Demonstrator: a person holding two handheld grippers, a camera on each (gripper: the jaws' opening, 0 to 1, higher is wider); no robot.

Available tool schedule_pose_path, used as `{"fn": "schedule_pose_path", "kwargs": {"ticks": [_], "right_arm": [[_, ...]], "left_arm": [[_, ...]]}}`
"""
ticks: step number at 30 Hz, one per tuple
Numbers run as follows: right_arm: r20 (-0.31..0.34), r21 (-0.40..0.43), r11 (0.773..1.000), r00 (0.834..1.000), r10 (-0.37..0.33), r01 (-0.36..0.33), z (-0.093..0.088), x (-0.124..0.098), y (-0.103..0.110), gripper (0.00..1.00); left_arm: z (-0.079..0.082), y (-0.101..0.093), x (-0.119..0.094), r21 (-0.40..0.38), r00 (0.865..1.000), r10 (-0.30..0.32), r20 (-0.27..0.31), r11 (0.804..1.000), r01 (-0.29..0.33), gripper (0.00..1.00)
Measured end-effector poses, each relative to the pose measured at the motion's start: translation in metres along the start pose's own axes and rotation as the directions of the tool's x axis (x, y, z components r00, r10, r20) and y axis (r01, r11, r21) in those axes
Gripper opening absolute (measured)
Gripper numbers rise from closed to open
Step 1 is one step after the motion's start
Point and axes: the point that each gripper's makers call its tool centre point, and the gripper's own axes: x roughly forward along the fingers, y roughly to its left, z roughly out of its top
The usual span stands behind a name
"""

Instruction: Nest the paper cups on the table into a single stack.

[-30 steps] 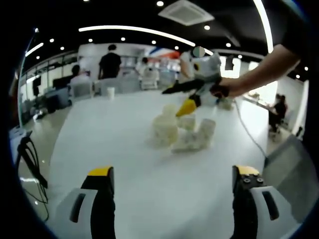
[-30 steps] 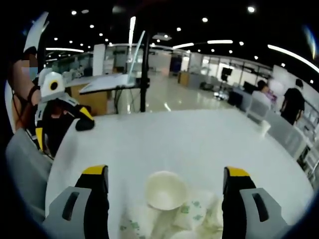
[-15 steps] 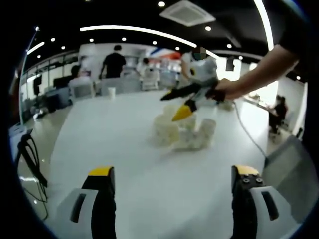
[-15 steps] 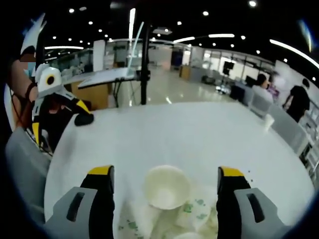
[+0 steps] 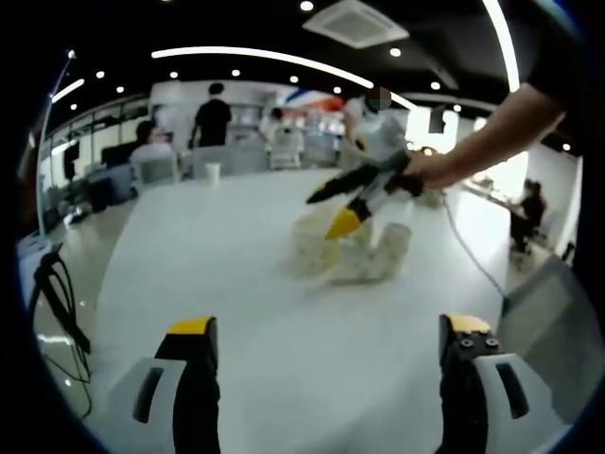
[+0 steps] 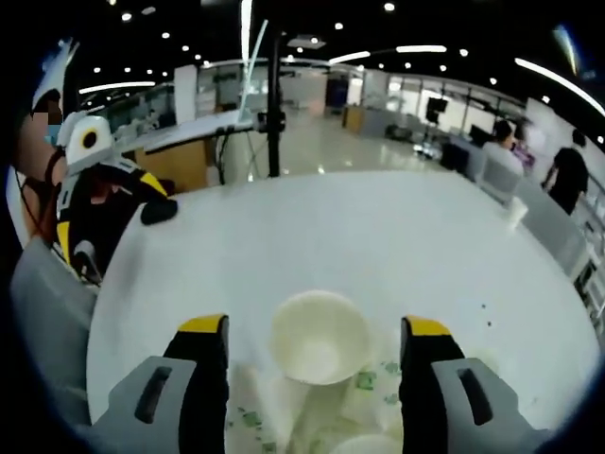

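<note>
- The right gripper (image 6: pixel 309 336) has dropped closer; its fingers, spread wide, now straddle the upright cream paper cup (image 6: pixel 319 336), seemingly untouched.
- The left gripper (image 5: pixel 324 331) stays back over the white surface (image 5: pixel 227 284), fingers wide, empty.

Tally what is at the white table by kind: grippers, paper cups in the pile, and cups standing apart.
Grippers: 2, the left gripper and the right gripper
Piled cups: at least 3; too blurred to count exactly
Lone cup at the far edge: 1
Total: at least 6

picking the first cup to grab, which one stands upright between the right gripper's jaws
The plain white paper cup with its round mouth open to the camera; the green-printed cups around it lie tipped over.
</note>
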Motion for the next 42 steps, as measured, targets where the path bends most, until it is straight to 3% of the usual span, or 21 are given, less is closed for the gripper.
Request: {"fn": "schedule_pose_path", "kwargs": {"ticks": [9, 19, 23, 42], "right_arm": [[-0.016, 0.025, 1.000, 1.000, 0.013, -0.012, -0.004, 0.006, 0.000, 0.65], [-0.040, 0.050, 0.998, 0.998, 0.041, -0.039, -0.011, 0.011, 0.004, 0.55], [-0.052, 0.047, 0.997, 0.997, 0.057, -0.054, -0.011, 0.011, 0.008, 0.46], [-0.038, 0.058, 0.997, 0.997, 0.060, -0.057, -0.007, 0.006, 0.009, 0.43]], "left_arm": [[-0.002, 0.001, -0.001, -0.005, 1.000, 0.008, -0.004, 1.000, -0.008, 0.97], [-0.005, 0.000, -0.001, -0.006, 1.000, 0.004, -0.008, 1.000, -0.004, 0.96], [-0.005, 0.000, -0.001, -0.009, 1.000, 0.005, -0.006, 1.000, -0.005, 0.96], [-0.001, 0.003, -0.001, -0.005, 1.000, 0.008, 0.000, 1.000, -0.008, 0.96]]}}
